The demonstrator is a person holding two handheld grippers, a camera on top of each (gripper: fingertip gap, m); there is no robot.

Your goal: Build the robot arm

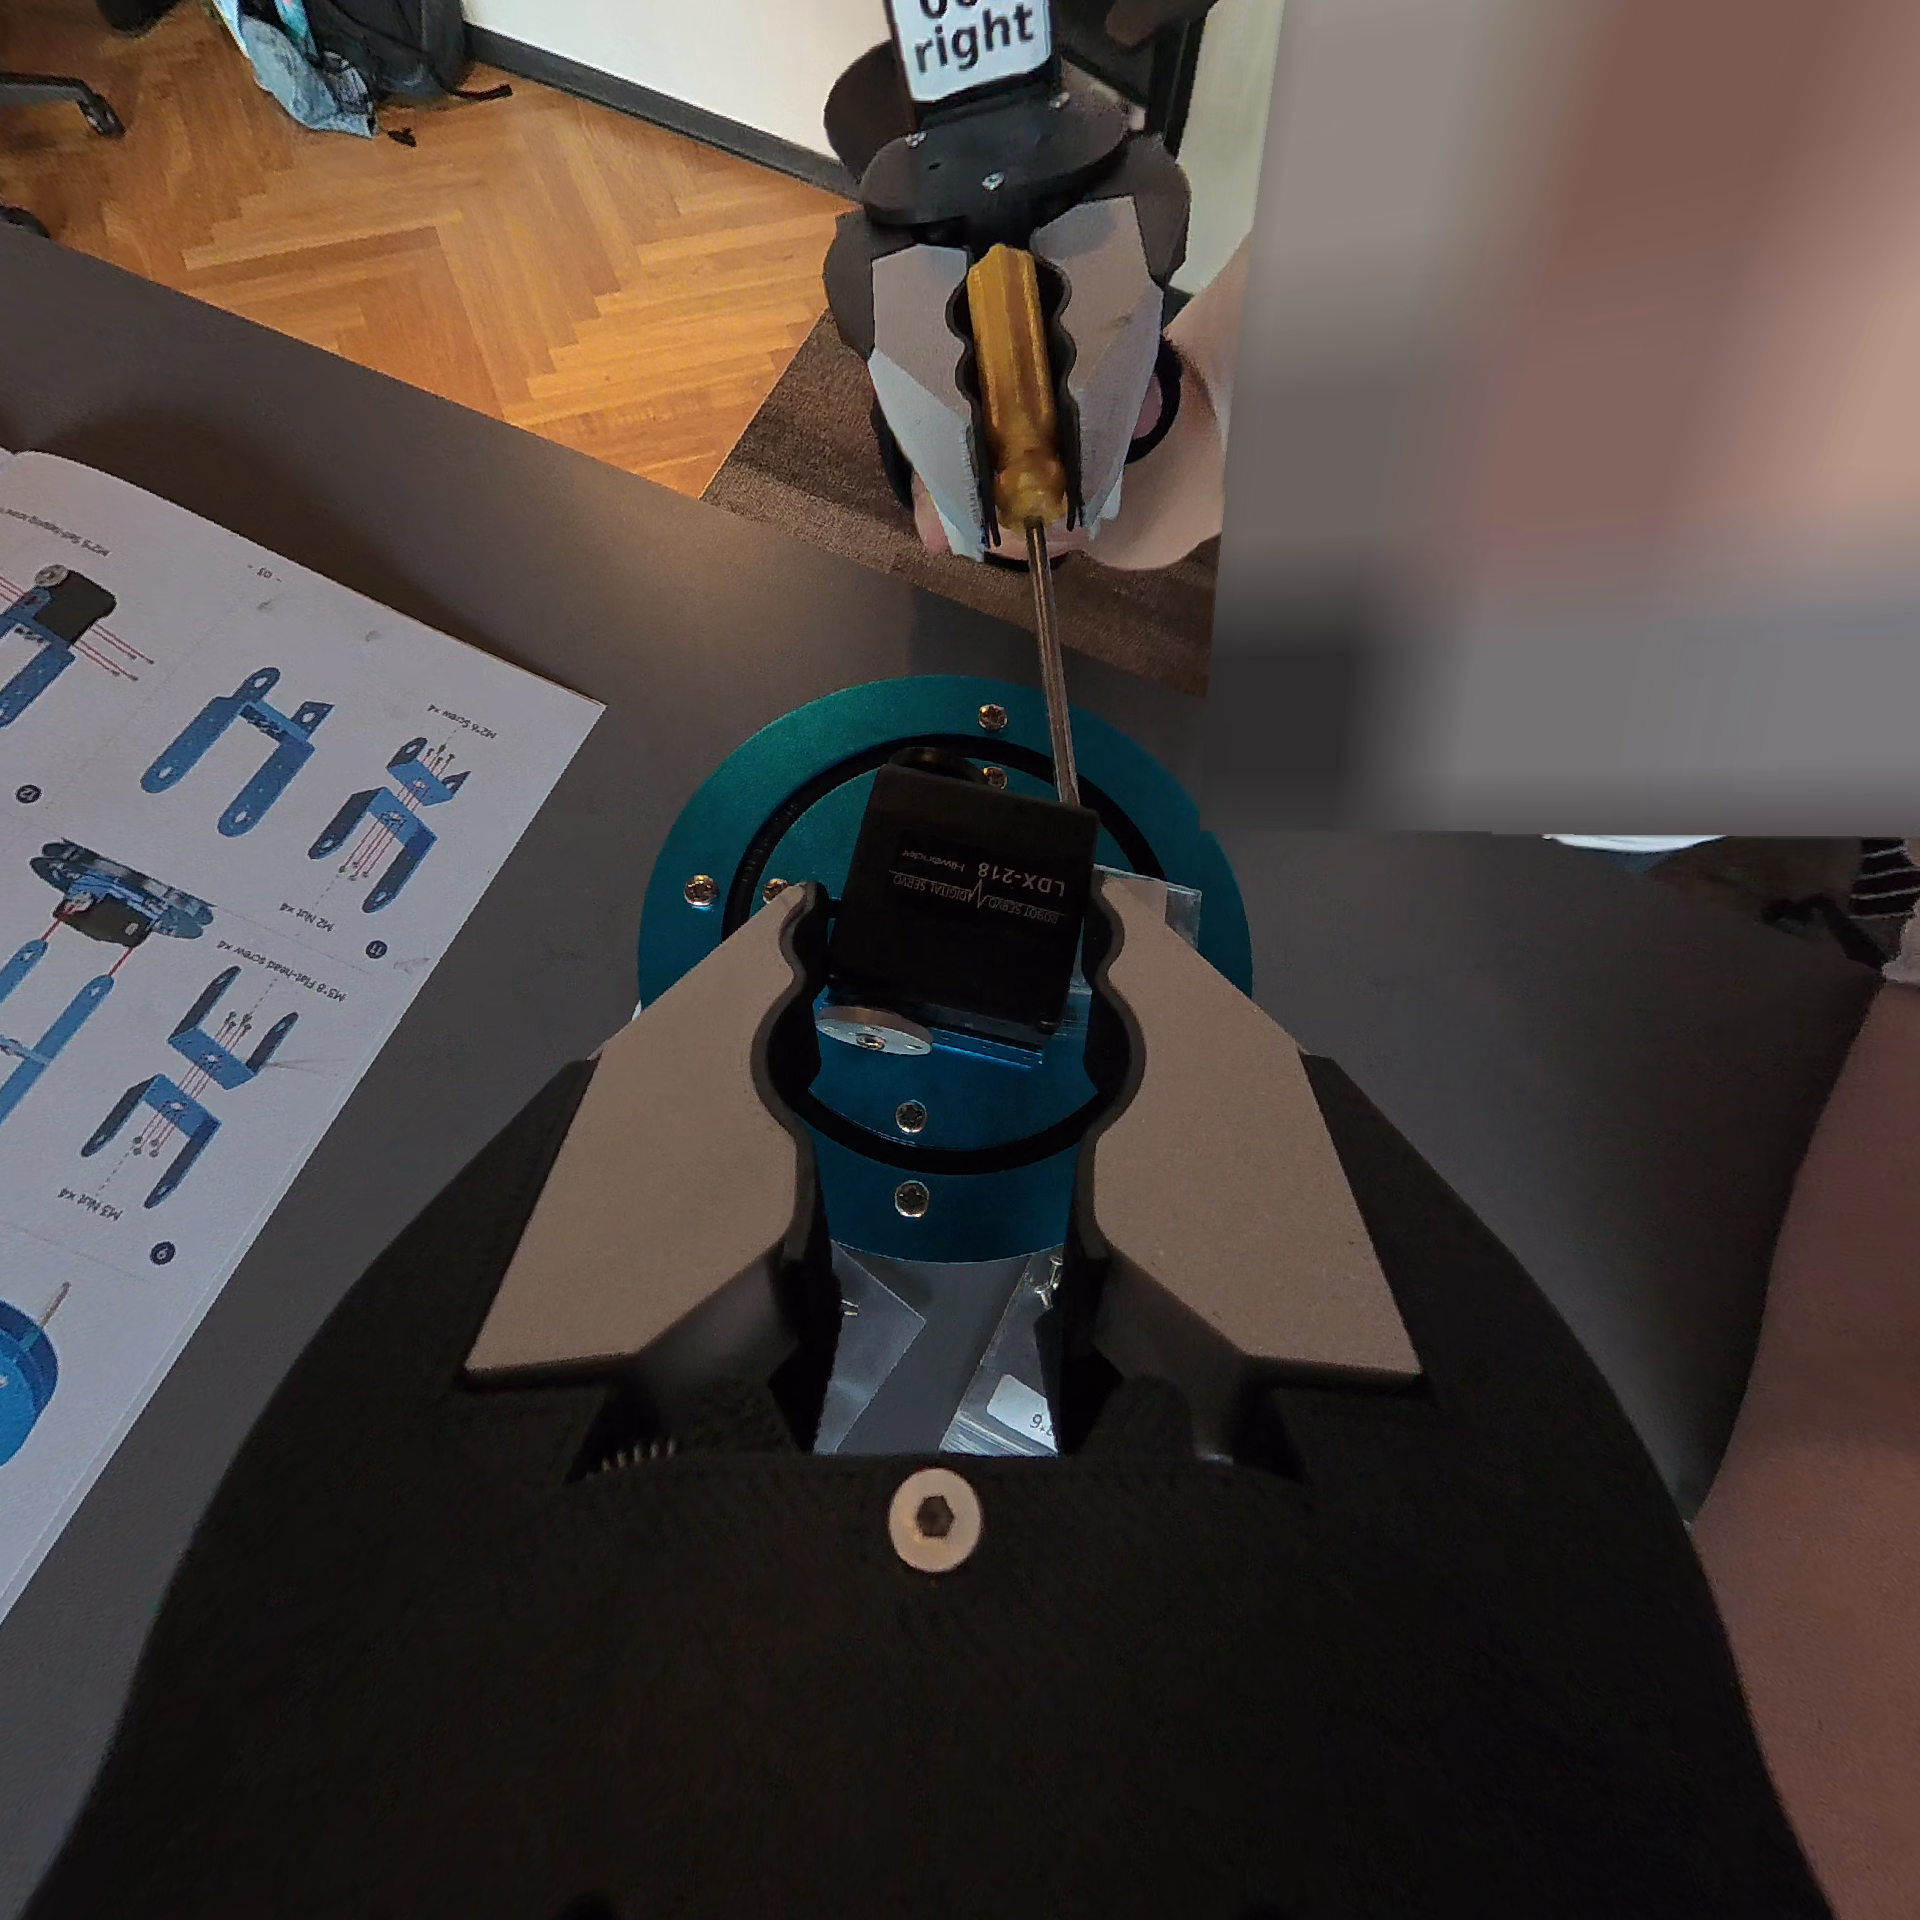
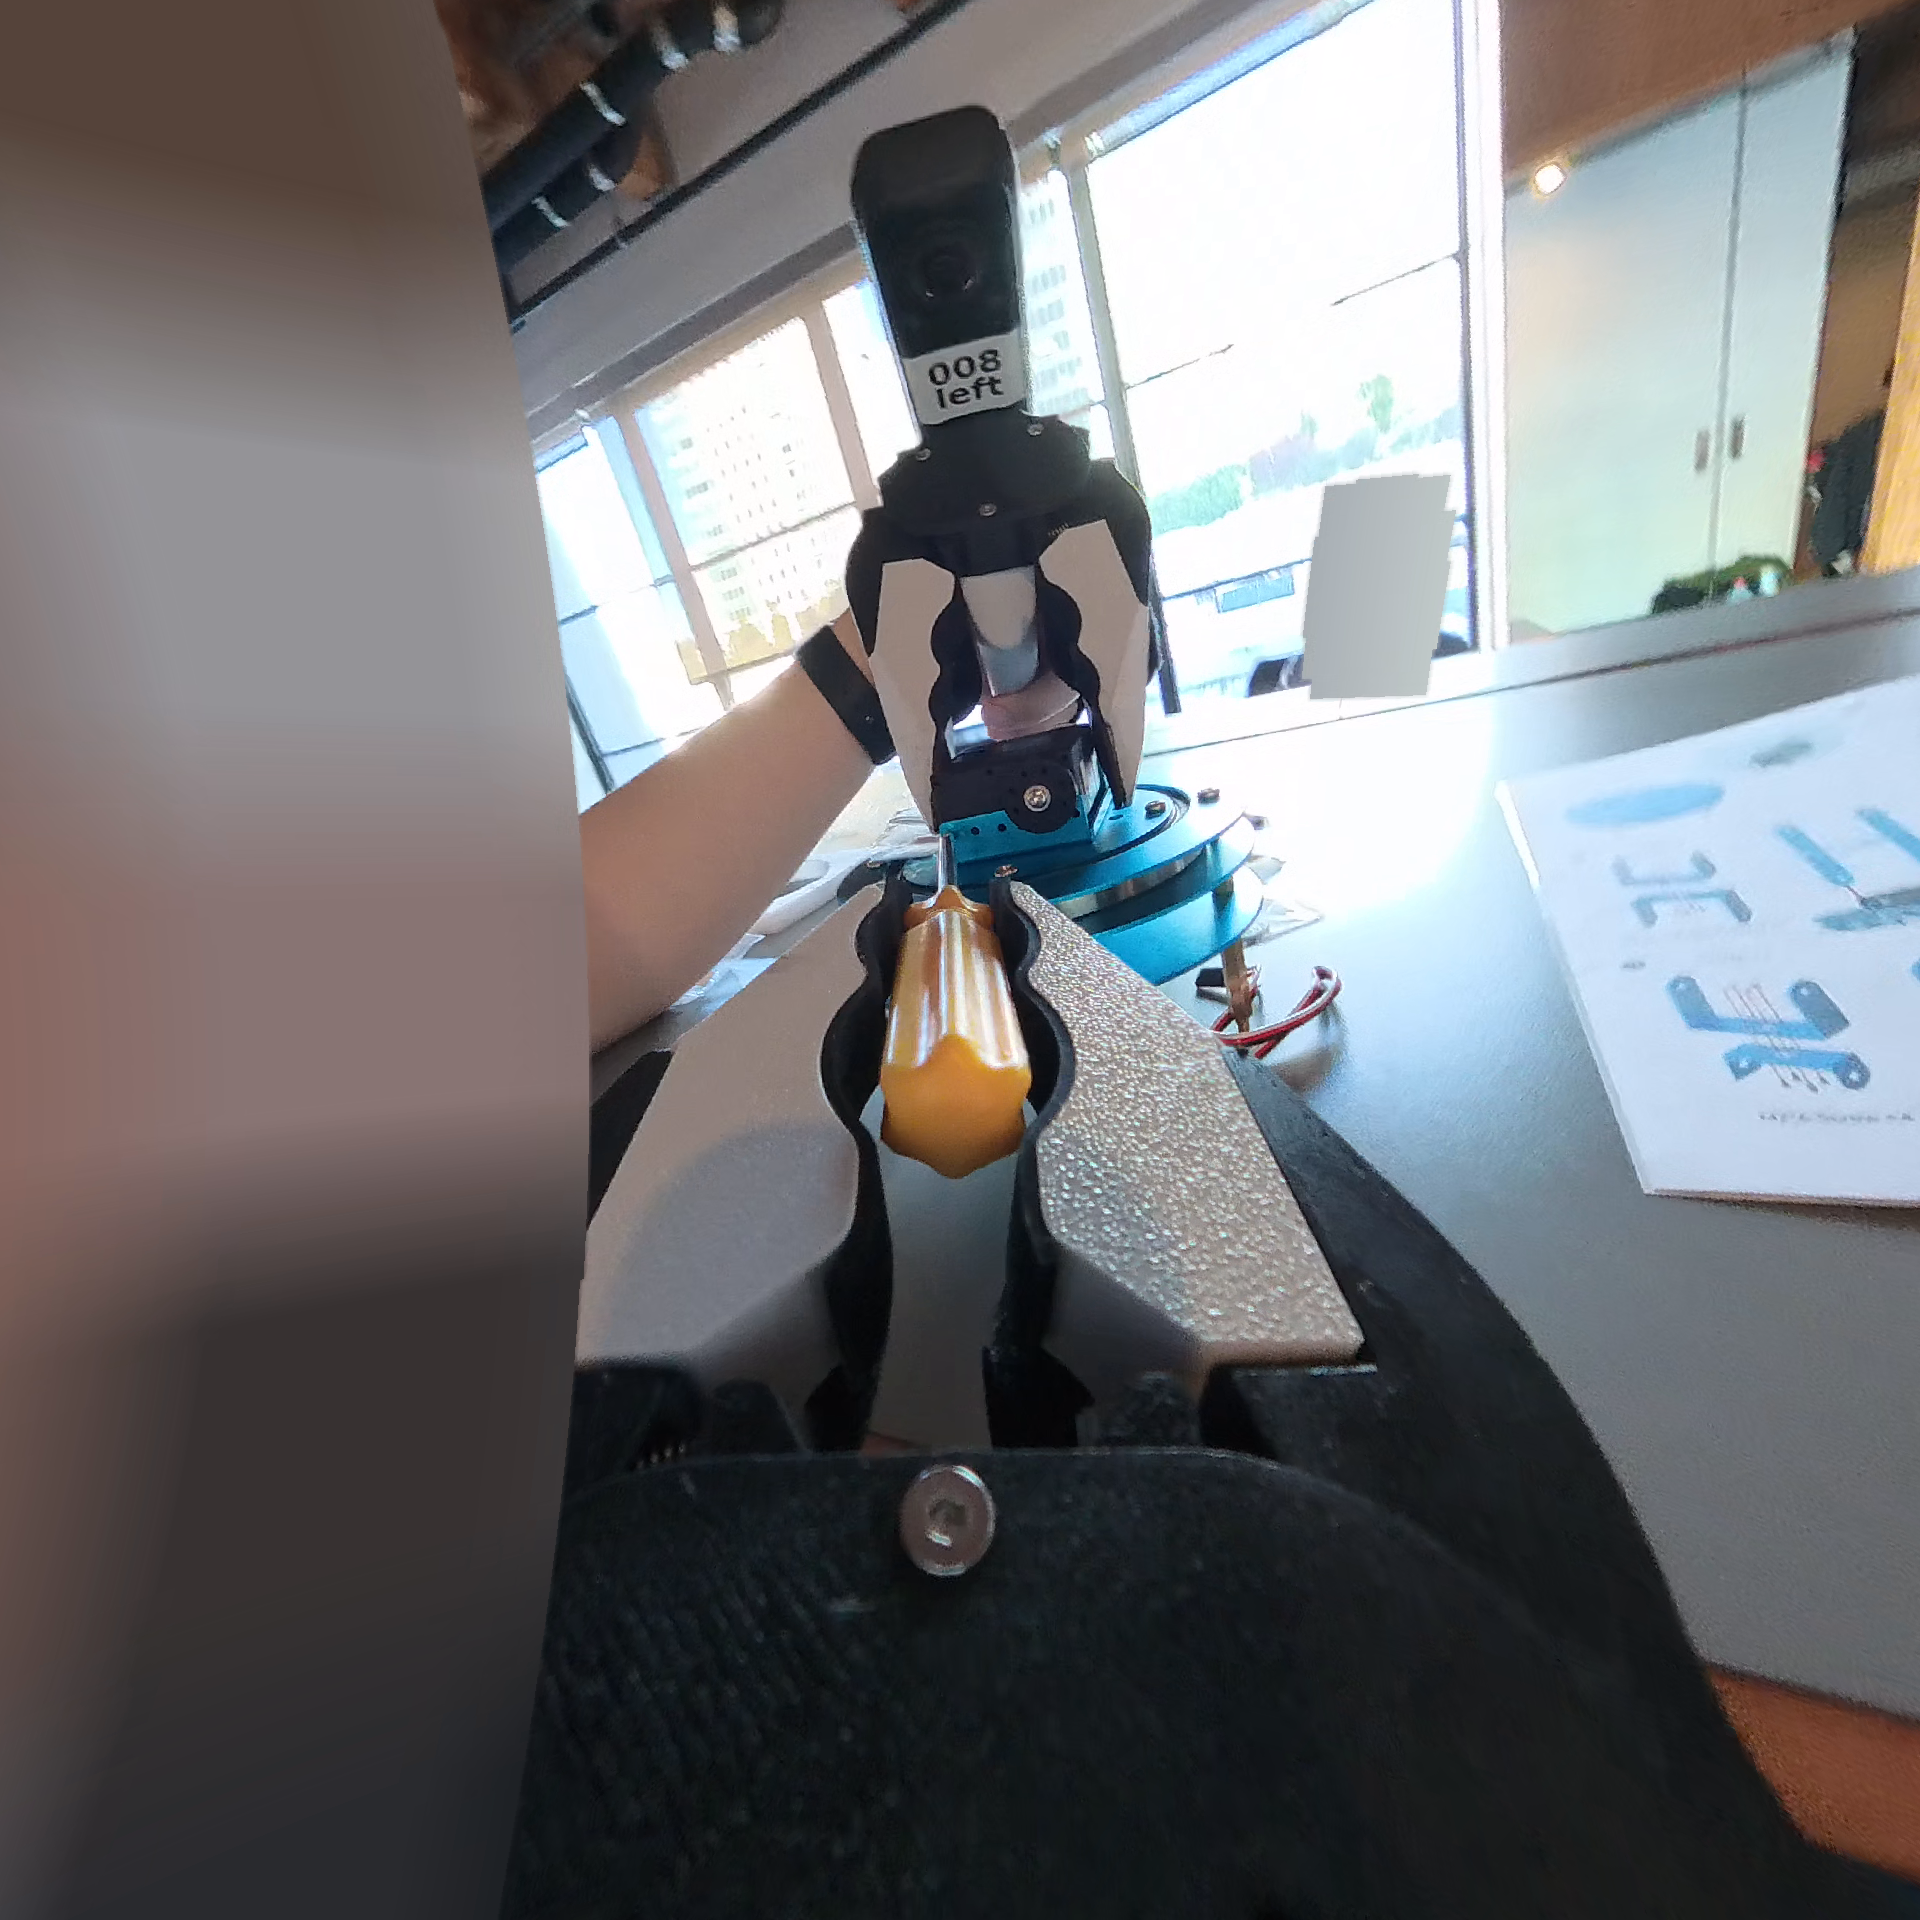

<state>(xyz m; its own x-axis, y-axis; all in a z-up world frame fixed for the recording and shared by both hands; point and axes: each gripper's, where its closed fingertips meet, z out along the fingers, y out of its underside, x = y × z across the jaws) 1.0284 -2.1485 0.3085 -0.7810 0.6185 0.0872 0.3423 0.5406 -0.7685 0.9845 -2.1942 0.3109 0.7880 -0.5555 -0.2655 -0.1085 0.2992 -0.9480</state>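
Black box-shaped servo motor (image 1: 971,914) sits tilted in a blue metal bracket (image 1: 940,1047) on top of a round blue base plate (image 1: 717,831), which rests on the dark table. Yellow-handled screwdriver (image 1: 1013,384): thin steel shaft angled down, tip at the servo's far upper corner. Red, white and black wires (image 2: 1283,1013) trail from under the plate.

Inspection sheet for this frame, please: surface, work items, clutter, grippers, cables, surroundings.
Surface: dark grey table.
Work items: black servo in a blue bracket on a teal round base; yellow-handled screwdriver, tip at the servo's far edge.
Clutter: open instruction sheet; clear parts bags.
Grippers: left gripper closed around the servo; right gripper clamps the screwdriver.
Cables: red and white wires beside the base.
Surroundings: wood floor, windows.
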